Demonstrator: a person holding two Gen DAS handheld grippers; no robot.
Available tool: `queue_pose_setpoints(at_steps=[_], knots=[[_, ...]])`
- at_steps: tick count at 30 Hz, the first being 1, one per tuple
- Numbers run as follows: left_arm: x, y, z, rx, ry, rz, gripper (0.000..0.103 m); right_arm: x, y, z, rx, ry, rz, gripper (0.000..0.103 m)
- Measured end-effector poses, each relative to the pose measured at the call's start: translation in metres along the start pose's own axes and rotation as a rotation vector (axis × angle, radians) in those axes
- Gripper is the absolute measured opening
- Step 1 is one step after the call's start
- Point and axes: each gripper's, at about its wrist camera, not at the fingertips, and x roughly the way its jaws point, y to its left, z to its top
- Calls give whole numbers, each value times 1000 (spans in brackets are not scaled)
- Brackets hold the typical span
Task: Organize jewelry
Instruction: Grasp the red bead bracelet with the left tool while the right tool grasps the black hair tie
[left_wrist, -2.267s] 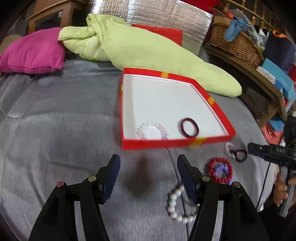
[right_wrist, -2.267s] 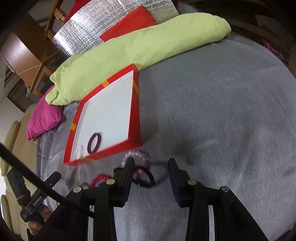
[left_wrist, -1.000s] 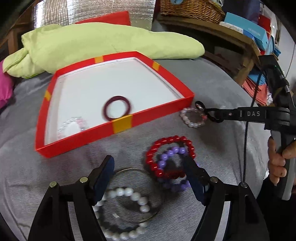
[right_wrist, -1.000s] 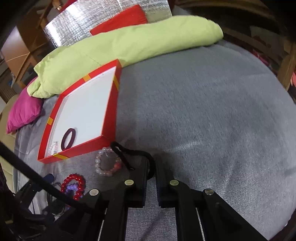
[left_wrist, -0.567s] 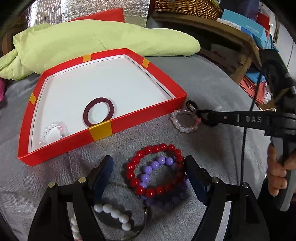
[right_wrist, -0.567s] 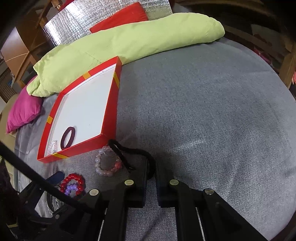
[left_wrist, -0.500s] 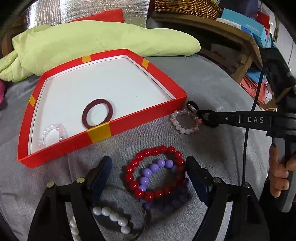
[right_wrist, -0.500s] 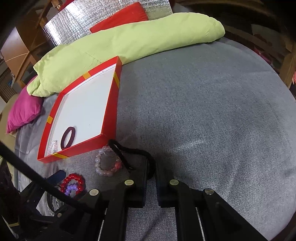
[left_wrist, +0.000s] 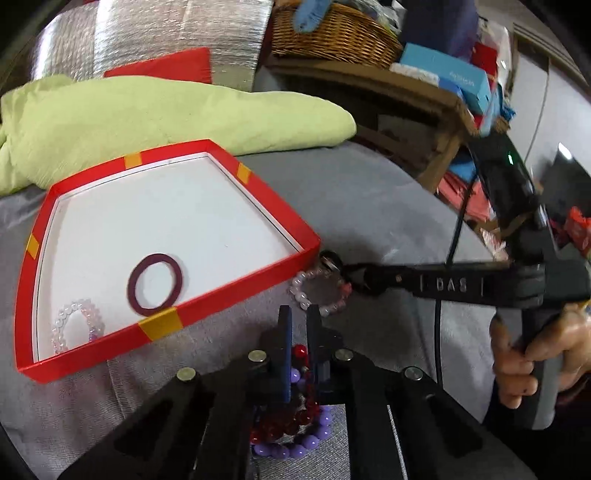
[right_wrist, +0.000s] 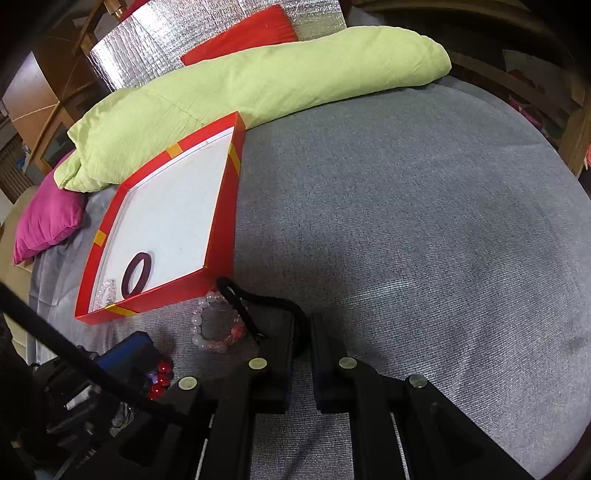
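Your left tongs (left_wrist: 298, 325) pinch the red bead bracelet (left_wrist: 300, 360) on the bed, tangled with the purple bracelet (left_wrist: 295, 445); lifting may drag both. Your right tongs (right_wrist: 302, 334) pinch the black hair tie (right_wrist: 258, 301).

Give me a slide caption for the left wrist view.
Left tool shut on the red bead bracelet, beside the red tray on the grey bed.

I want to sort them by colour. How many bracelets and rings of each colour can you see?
Clear bead bracelet: 1
Pink bead bracelet: 1
Red bead bracelet: 1
Purple bead bracelet: 1
Dark red ring: 1
Black loop: 1
Total in view: 6
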Motion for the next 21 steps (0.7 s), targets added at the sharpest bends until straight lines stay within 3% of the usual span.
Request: queue_pose_setpoints(at_steps=[7,9,10,11,13,18,21], knots=[[-28,29,7,-135,-81,-19,6,0,0,0,0,2,2,9],[-31,34,6,-145,-60,-16,8,0,1,-1,-2,1,1,9],[-29,34,5,-147,-41,-16,19,0,1,-1,-2,1,1,9],[-27,35,3,-151,-7,-2,46,0,1,-1,-2,2,1,9],[-22,33,-4,-141,28,43,74,0,1,-1,2,2,3,9],[-13,15,-20,10,92,82,74,1,2,0,-2,1,-1,9],[-9,13,-24,21,105,57,66,1,3,0,-7,0,-2,9]])
